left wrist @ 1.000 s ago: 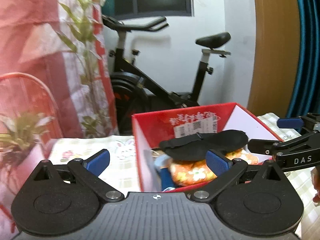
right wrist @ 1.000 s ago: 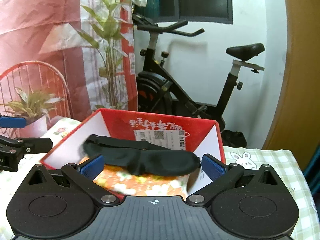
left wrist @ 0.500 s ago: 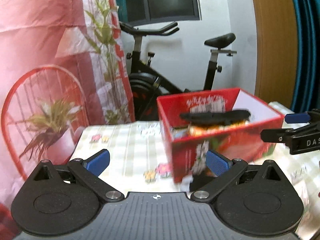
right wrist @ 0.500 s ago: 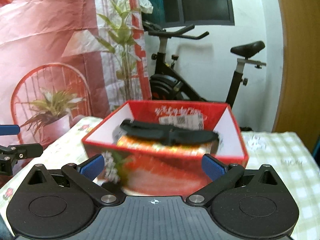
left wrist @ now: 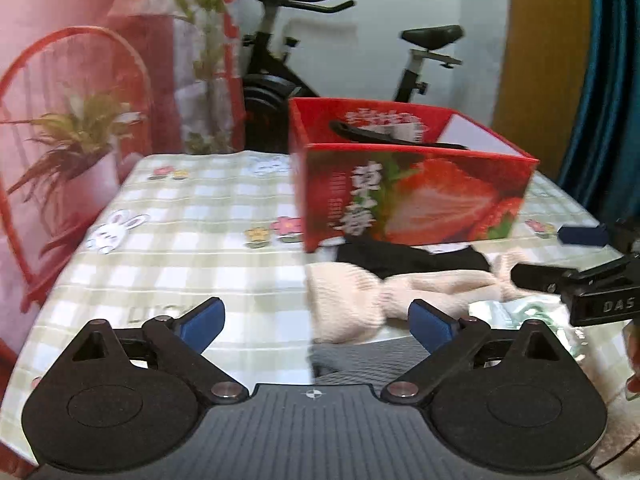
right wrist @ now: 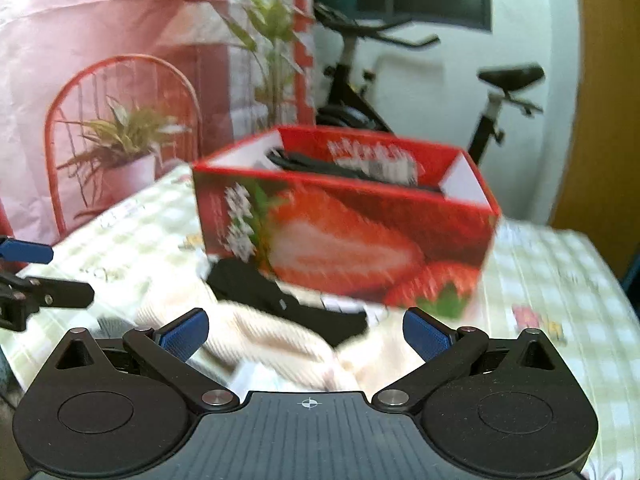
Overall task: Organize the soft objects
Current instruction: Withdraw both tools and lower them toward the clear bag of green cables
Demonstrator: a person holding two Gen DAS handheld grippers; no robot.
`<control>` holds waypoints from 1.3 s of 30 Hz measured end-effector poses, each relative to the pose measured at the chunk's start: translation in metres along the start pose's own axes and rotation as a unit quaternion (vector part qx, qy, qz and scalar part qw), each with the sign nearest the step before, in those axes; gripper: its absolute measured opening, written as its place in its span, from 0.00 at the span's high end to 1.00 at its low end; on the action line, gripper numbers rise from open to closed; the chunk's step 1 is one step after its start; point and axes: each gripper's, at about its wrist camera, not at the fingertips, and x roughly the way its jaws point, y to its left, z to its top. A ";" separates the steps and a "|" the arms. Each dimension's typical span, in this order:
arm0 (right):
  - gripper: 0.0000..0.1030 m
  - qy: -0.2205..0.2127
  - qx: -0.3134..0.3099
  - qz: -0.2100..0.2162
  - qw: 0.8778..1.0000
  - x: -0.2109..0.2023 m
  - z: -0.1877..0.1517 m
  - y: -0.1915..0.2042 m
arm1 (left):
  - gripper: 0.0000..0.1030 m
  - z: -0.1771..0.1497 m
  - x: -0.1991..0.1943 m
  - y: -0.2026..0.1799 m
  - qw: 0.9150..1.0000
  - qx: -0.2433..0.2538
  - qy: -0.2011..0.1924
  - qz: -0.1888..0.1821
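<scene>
Ahead of both claws, the red box point(left wrist: 416, 196) already holds a black item point(left wrist: 384, 136), so part of the sorting looks done. Still out, just in front of the spread, empty left claw point(left wrist: 316, 316) and right claw point(right wrist: 306, 330): a cream knit point(left wrist: 360, 296), then a black cloth point(left wrist: 412, 258) against the box.
</scene>
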 end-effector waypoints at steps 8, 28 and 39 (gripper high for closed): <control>0.01 0.060 0.018 -0.028 0.998 -0.014 -0.032 -0.038 | 0.11 0.005 0.008 -0.025 0.999 0.037 -0.002 -0.033; 0.37 0.140 0.040 0.036 0.989 0.028 -0.045 -0.021 | 0.31 -0.010 0.043 -0.024 0.990 -0.042 0.037 -0.131; 0.44 0.102 0.031 0.060 0.993 0.051 -0.037 -0.001 | 0.53 -0.034 0.076 -0.017 0.979 -0.089 0.091 -0.161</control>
